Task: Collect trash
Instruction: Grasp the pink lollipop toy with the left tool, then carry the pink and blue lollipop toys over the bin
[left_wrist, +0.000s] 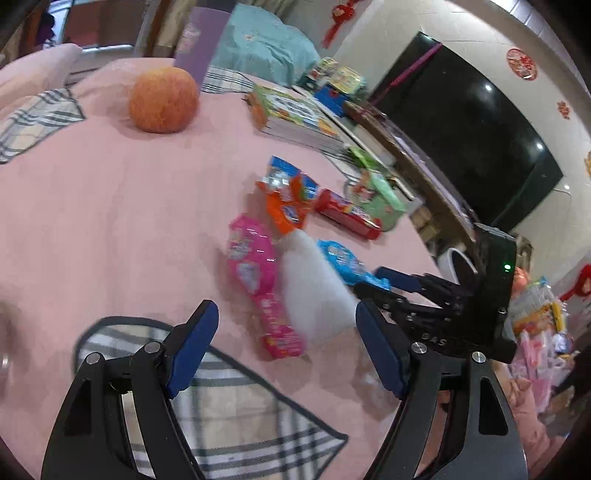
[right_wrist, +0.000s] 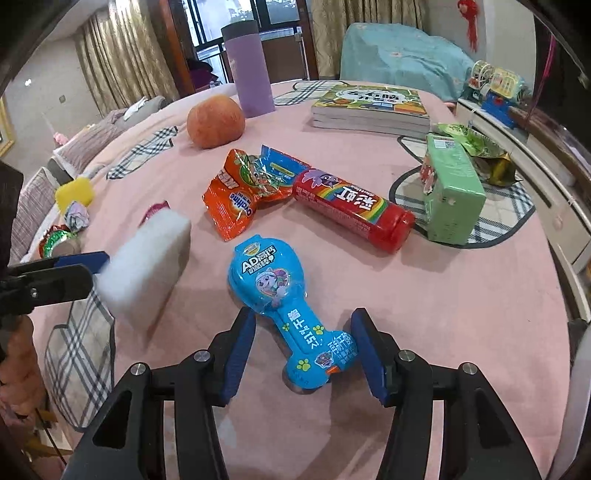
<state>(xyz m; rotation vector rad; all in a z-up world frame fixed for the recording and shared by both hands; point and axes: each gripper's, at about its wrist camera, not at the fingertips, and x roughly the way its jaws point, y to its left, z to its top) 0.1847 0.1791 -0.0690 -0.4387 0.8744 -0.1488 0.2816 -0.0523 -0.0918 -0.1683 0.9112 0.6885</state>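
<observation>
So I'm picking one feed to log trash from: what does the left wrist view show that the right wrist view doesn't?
Only the left wrist view shows the pink packet fully, plus the dark TV screen. Only the right wrist view shows the yellow sponge and the crumpled wrappers at the table edge. Both show the white block, blue packet, orange wrapper, red tube and apple.

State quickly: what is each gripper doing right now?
Left gripper: open, holding nothing.
Right gripper: open, fingers straddling the blue candy package, not gripping.

Left gripper (left_wrist: 286, 352), right gripper (right_wrist: 303, 356): jaws apparently spread.
</observation>
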